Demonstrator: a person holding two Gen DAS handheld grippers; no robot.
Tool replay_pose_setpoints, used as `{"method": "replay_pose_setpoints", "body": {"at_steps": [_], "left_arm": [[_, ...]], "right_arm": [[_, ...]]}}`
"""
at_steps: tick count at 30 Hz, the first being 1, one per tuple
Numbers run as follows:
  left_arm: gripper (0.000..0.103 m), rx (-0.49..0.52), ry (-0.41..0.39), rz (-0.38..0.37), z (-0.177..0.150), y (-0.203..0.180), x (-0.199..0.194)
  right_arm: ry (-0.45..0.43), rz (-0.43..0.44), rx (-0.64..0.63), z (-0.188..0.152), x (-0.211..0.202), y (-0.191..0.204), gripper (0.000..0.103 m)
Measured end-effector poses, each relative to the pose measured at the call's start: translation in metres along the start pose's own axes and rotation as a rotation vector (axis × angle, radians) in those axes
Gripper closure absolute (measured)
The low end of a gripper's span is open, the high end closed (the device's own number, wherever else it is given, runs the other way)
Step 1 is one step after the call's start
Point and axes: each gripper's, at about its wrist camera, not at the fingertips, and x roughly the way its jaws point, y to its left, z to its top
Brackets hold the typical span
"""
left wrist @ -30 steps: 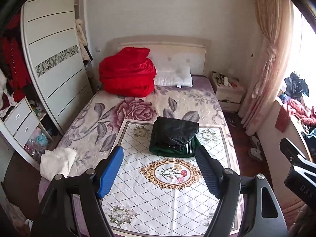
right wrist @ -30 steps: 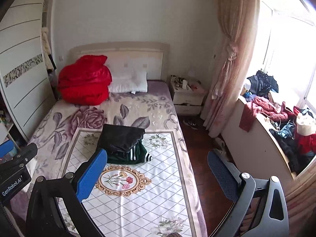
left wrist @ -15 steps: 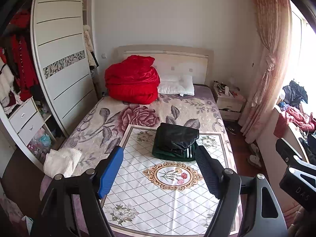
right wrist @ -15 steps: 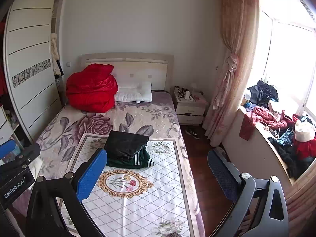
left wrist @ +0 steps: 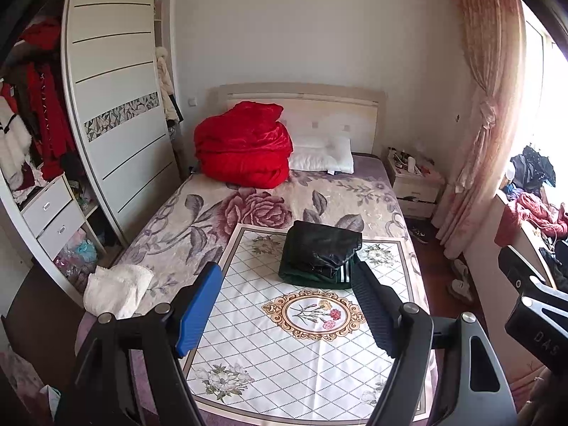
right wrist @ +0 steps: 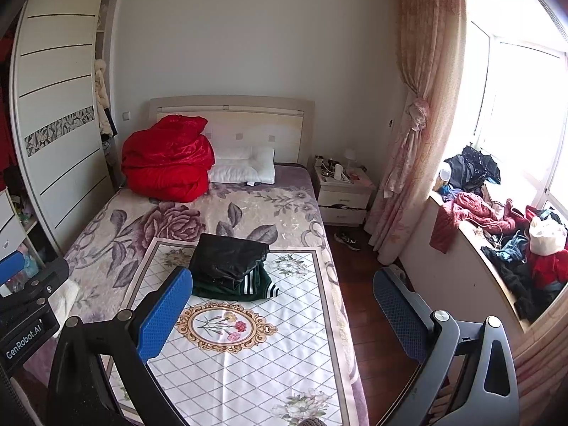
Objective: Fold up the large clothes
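Fingers spread wide on both sides: my left gripper (left wrist: 285,305) and my right gripper (right wrist: 280,312) hang apart with nothing between them, well above the foot of the bed (left wrist: 170,234). Below them lies the white diamond-pattern cloth (left wrist: 284,348), and at its far end, well short of my reach, sits the stack of folded clothes (left wrist: 321,254): a black, slightly shiny piece on top of a dark green one with white stripes. I judge both soft and light; the glossy top layer may slide off the green one, so I would take hold low, at the folded edges of each side, rather than pinch the top. Farther off are the red quilt (left wrist: 243,147) and the pillow (left wrist: 321,154) against the headboard, and heaped clothes on the windowsill (right wrist: 497,220). Compared with a second ago, my view has risen and pulled back: more wall shows, the stack looks smaller, and it has not shifted.
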Motion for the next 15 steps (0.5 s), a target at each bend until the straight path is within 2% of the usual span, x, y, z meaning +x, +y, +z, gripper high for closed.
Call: {"method": "replay_pose_setpoints", "body": {"at_steps": [15], "left_arm": [[0.030,-0.002,-0.010,0.007,0.001,-0.003,-0.005]], "right_arm": [[-0.007,0.005,-0.002,-0.002,-0.012,-0.002,0.000]]}}
